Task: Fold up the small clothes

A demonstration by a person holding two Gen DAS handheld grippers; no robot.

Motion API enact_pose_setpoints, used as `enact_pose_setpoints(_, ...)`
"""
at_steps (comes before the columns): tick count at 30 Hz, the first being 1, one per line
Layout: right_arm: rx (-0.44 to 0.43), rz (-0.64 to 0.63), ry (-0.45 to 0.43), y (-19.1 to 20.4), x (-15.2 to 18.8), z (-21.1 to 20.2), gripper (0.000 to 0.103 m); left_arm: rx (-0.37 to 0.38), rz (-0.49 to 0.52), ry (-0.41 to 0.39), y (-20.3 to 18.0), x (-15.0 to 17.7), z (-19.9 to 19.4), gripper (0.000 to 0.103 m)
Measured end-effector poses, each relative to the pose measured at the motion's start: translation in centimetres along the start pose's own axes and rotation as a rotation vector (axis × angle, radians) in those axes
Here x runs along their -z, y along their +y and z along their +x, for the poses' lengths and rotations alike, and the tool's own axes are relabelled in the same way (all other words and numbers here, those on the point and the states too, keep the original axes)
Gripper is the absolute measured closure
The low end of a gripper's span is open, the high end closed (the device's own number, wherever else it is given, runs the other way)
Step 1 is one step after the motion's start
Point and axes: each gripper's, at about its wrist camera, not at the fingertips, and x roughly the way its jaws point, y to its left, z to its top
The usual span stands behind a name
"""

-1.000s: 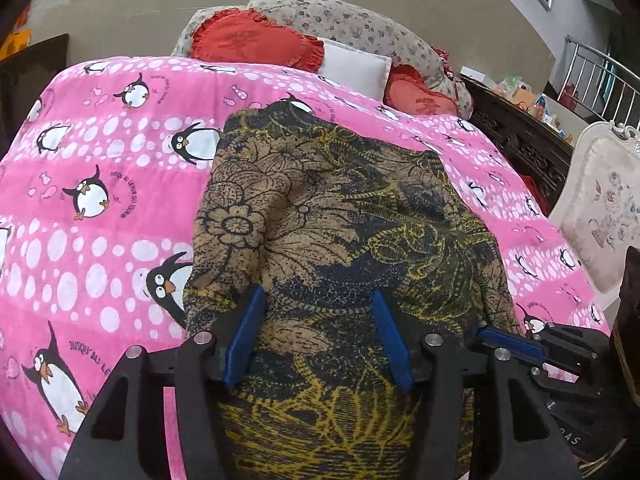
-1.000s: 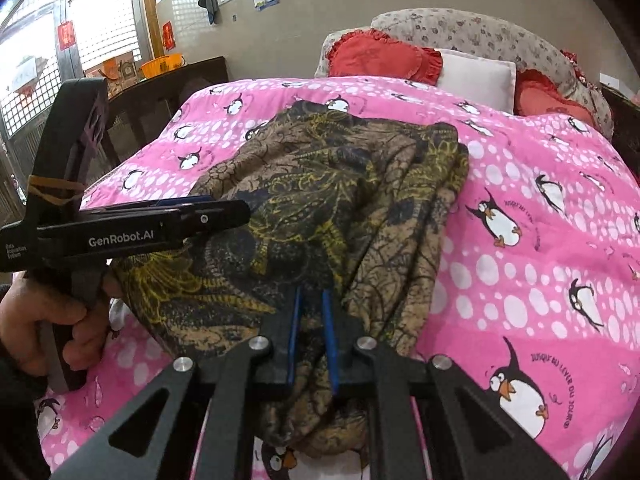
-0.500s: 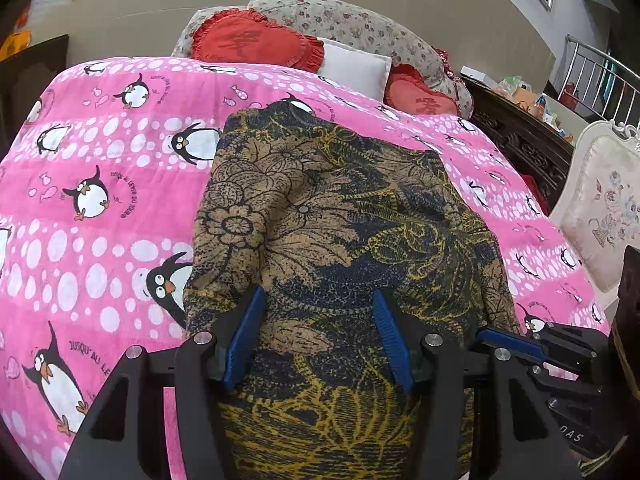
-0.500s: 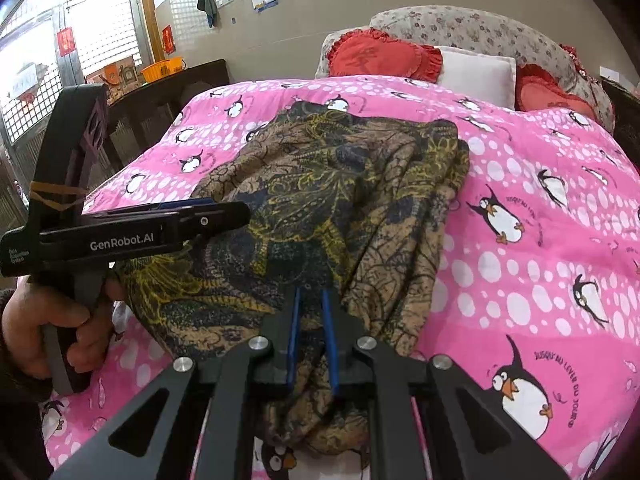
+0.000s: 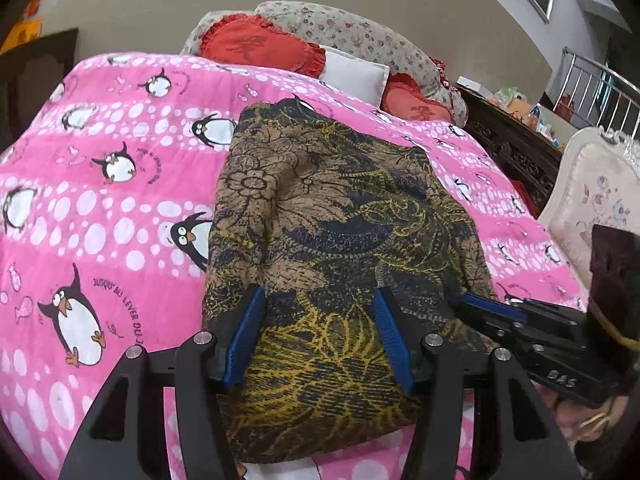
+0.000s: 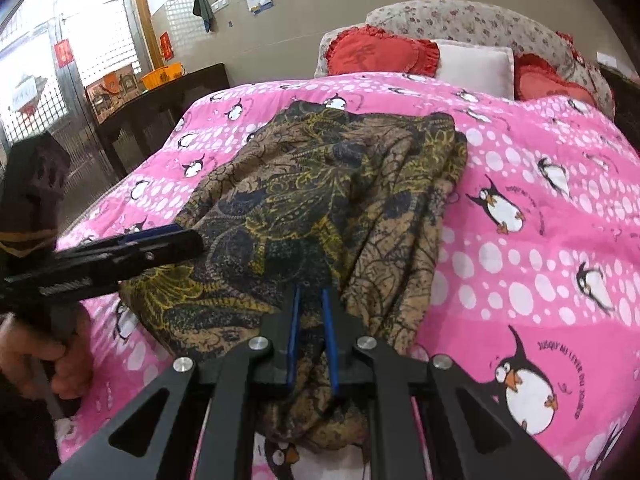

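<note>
A brown, black and yellow floral garment (image 5: 328, 224) lies lengthwise on the pink penguin bedspread (image 5: 100, 208); it also shows in the right wrist view (image 6: 320, 200). My left gripper (image 5: 318, 300) is open, its blue pads astride the garment's near end, resting on or just over the cloth. My right gripper (image 6: 311, 296) is shut on a bunched fold at the garment's near right edge. The left gripper shows from the side in the right wrist view (image 6: 160, 240), and the right gripper in the left wrist view (image 5: 492, 308).
Red heart cushions (image 5: 256, 46), a white pillow (image 5: 352, 76) and a floral headboard cushion stand at the bed's far end. A dark wooden cabinet (image 6: 156, 108) stands left of the bed. A dark carved bed frame (image 5: 516, 148) and a pale chair (image 5: 600, 196) are on the right.
Almost nothing has moved. The right gripper stays clamped on the cloth, the left stays open over the near end; the garment has shifted only slightly.
</note>
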Motion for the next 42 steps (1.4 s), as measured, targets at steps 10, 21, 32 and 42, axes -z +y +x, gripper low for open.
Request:
enact_pose_setpoints(10, -0.005, 0.086, 0.063, -0.3, -0.9, -1.2, 0.091, 0.05, 0.046, 0.021, -0.8, -0.6, 0.7, 0.034)
enact_pose_setpoints(21, 0.103, -0.043, 0.148, -0.6, -7.2, 5.3, 0.09, 0.136, -0.009, 0.033, 0.0, -1.3, 0.2, 0.035)
enact_pose_setpoints(32, 0.018, 0.081, 0.081, -3.4, -5.0, 3.5, 0.077, 0.063, -0.038, 0.025, 0.4, -13.6, 5.0, 0.042)
enact_pose_setpoints(42, -0.019, 0.086, 0.025, -4.0, -4.1, 3.5, 0.073, -0.144, 0.072, 0.197, -2.5, -11.3, 13.7, 0.029)
